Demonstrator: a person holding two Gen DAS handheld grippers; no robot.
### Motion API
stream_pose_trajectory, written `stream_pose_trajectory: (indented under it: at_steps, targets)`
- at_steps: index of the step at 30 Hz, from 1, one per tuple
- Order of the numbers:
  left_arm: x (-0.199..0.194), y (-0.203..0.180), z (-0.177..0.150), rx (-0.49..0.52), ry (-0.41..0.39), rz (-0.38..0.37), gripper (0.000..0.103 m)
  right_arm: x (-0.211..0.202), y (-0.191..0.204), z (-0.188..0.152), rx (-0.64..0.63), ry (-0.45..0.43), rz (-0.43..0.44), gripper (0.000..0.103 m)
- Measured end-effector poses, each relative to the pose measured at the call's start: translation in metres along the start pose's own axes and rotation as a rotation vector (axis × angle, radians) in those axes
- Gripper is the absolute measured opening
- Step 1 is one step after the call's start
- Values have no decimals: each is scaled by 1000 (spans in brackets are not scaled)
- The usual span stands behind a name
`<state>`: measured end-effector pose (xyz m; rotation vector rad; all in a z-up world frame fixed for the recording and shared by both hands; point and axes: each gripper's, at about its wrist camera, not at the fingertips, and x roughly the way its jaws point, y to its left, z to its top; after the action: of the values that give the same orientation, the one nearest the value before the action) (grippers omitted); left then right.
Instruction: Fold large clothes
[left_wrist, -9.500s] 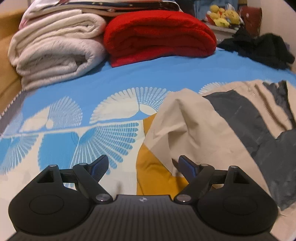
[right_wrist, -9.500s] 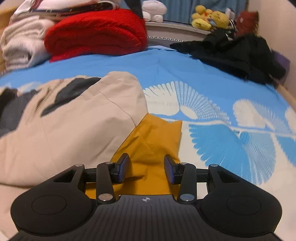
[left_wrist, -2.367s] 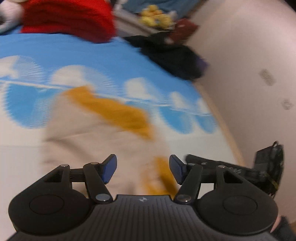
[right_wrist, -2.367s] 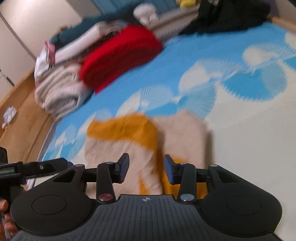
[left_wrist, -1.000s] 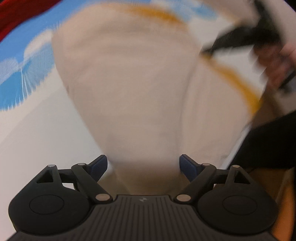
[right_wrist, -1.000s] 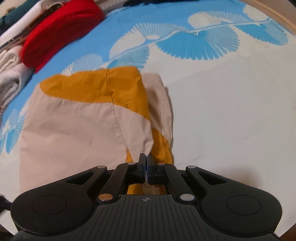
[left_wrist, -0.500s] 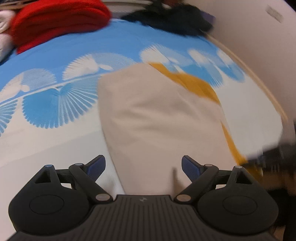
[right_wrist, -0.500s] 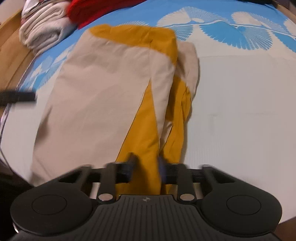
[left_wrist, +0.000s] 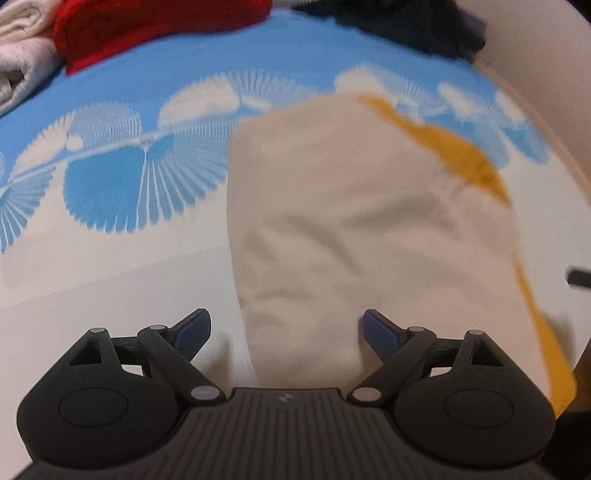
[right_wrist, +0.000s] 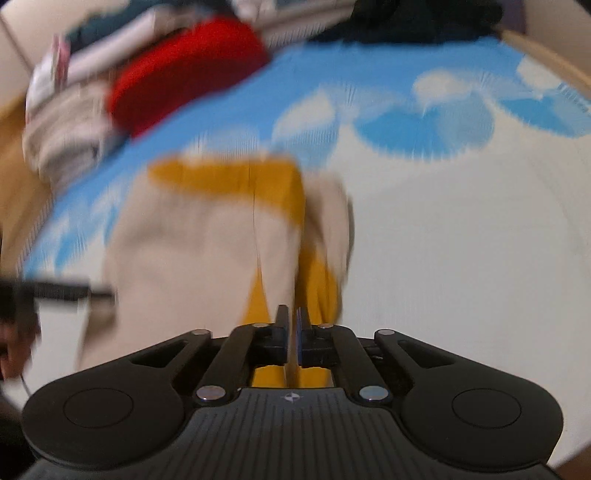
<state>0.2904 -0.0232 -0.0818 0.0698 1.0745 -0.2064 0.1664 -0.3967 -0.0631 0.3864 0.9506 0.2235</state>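
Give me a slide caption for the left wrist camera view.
Open left gripper above a folded beige and mustard garment on a blue patterned bedsheet.

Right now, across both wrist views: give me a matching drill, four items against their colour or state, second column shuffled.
Items:
1. left gripper
2. right gripper
3. folded blanket at the head of the bed
4. folded jacket on the bedsheet

States:
A. beige with mustard-yellow panels
B. jaws wide apart, nothing pinched
C. red
D. jaws nearly together and opening, only a narrow gap

Pairs: 1-B, 2-D, 3-C, 4-A
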Motion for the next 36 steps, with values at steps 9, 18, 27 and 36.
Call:
stream_pose_trajectory:
  at_steps: [9,18,27,36]
  targets:
    - [7,18,10,-187,-36,-85,92,82,-1,51,166,-59,17,42]
    - [21,30,38,-321,-201,-93,92,102,6,70,273,-164,29,0]
    - [62,21,52,-323,-112,46,96,141,-6,67,276,-15,-197,7]
    - [-7,-6,33,6,-65,-204,96,68,6,63,166,-36,-43,30]
